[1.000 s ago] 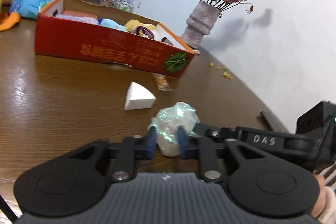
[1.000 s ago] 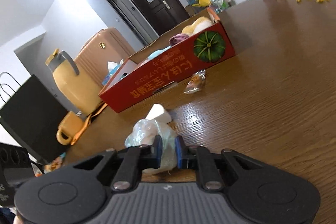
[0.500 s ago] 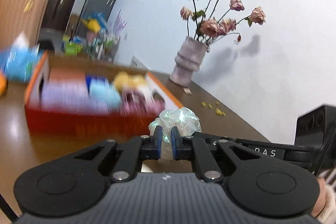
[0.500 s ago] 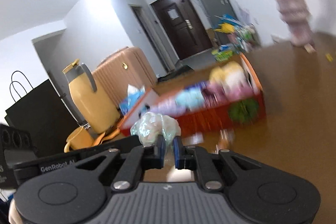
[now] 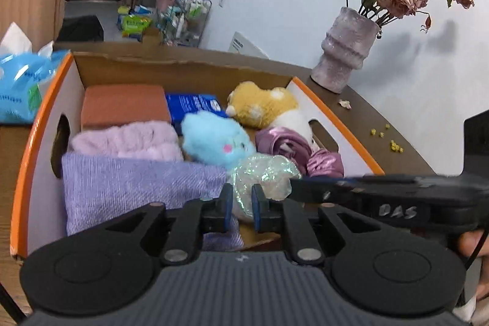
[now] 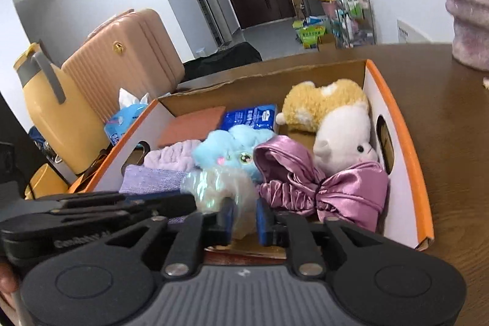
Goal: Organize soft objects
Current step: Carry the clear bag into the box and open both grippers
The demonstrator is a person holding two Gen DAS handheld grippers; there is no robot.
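Both grippers hold one iridescent crinkly soft ball (image 5: 262, 176) above the near edge of the orange cardboard box (image 5: 33, 124). My left gripper (image 5: 242, 202) is shut on its lower part. My right gripper (image 6: 246, 217) is shut on the same ball (image 6: 220, 184) from the other side. Inside the box lie a blue plush (image 5: 214, 139), a yellow-and-white plush (image 5: 262, 104), a purple satin scrunchie bow (image 6: 308, 185), a lilac cloth (image 5: 134, 185), a pink fluffy cloth (image 5: 128, 139) and a terracotta block (image 5: 122, 106).
The box sits on a brown wooden table (image 6: 452, 142). A vase of dried roses (image 5: 348, 48) stands behind the box at right. A blue tissue pack (image 5: 18, 90) lies left of it. A yellow jug (image 6: 52, 112) and a pink suitcase (image 6: 122, 57) stand beyond.
Both grippers lifted the iridescent ball off the table and carried it forward, from in front of the box to over its interior. The jaws look slightly wider than half a second ago.
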